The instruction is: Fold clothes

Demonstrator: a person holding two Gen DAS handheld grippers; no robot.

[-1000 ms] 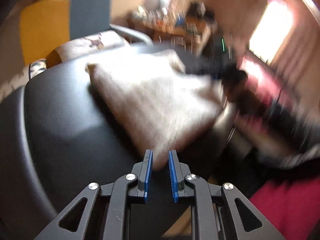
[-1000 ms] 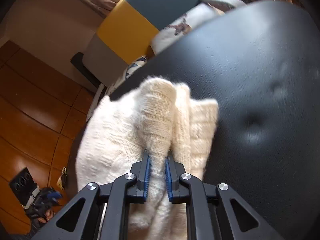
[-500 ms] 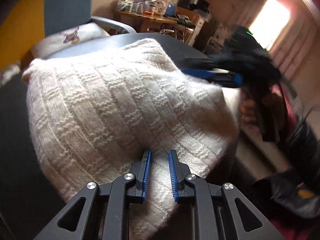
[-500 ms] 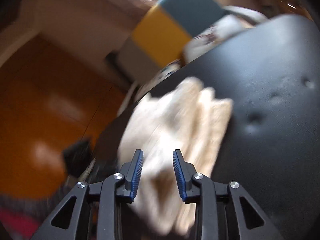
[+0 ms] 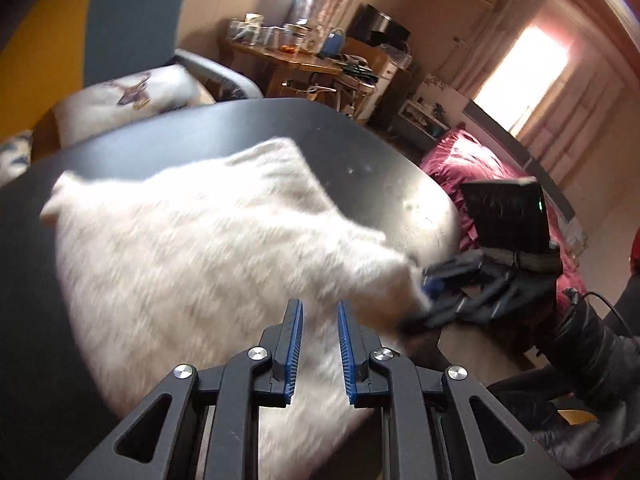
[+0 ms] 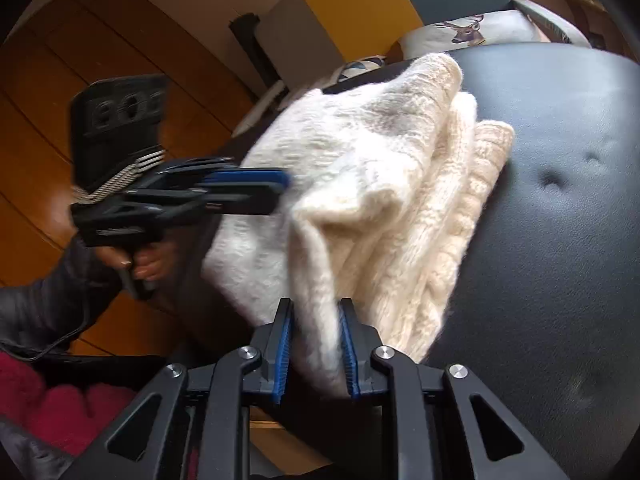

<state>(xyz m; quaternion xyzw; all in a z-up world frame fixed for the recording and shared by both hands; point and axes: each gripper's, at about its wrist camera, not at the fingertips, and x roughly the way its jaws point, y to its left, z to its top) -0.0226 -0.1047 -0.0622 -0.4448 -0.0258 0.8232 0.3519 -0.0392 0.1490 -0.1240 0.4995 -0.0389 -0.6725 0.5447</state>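
One cream knitted sweater [image 6: 384, 200] lies folded just ahead of the right gripper [image 6: 316, 344], in at least three stacked layers. Two grippers are in view: the left gripper [image 5: 318, 344] is the second, each with two blue-padded fingers. One black padded seat [image 6: 560, 240] lies under the knit. Beyond it stands one yellow-and-blue chair [image 5: 100, 32] holding one stag-print cushion [image 6: 468, 30].

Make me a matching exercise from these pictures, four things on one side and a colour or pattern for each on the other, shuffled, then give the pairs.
Things:
1. knitted sweater
2. seat it lies on
3. cushion
4. bedding

Looks:
A. dark red
B. cream
C. white with a deer print
D. black, dimpled

Pairs: 1-B, 2-D, 3-C, 4-A
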